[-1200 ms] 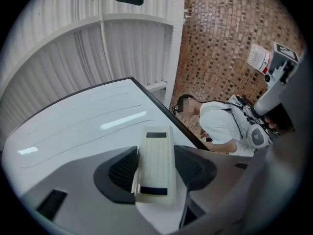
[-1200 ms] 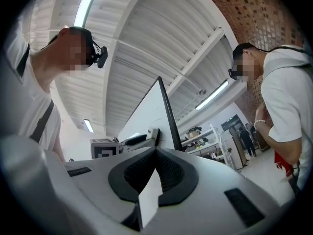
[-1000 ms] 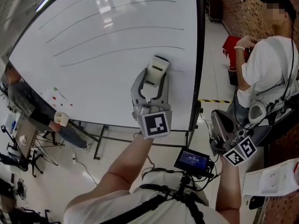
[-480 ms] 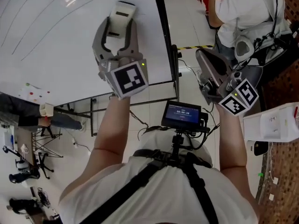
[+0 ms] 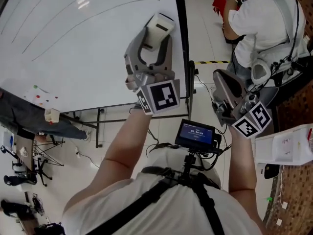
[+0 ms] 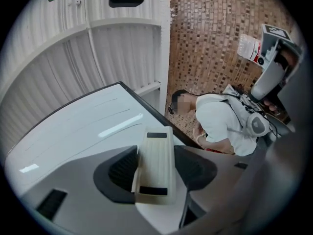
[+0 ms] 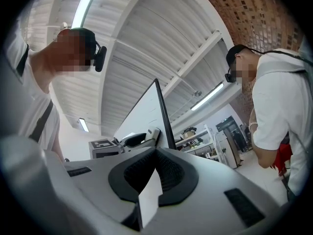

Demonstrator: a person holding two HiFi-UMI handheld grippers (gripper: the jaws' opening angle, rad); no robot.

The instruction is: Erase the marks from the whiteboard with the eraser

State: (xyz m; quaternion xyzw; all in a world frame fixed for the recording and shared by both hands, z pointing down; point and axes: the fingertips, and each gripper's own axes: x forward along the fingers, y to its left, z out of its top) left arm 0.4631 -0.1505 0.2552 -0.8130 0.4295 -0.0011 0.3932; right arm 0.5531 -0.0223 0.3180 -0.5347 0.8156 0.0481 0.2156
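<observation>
The whiteboard (image 5: 73, 58) fills the upper left of the head view, with several long curved pen lines (image 5: 88, 16) across its top. My left gripper (image 5: 155, 33) is shut on the cream eraser (image 5: 160, 24) and holds it in front of the board beside the dark right frame. In the left gripper view the eraser (image 6: 155, 165) sits lengthwise between both pads, above the board (image 6: 73, 131). Whether it touches the board I cannot tell. My right gripper (image 5: 221, 80) hangs off to the right, away from the board. Its jaws (image 7: 156, 153) meet at the tips, with nothing between them.
A person in a white shirt (image 5: 264, 28) stands close on the right, next to something red (image 5: 220, 1). A small monitor (image 5: 195, 136) sits on my chest rig. The board's stand legs (image 5: 98, 126) reach the floor. Someone sits at the lower left (image 5: 29, 116).
My left gripper has carried the eraser nearer the board's right frame and rolled slightly. The head view has swung. My right gripper has stayed where it was.
</observation>
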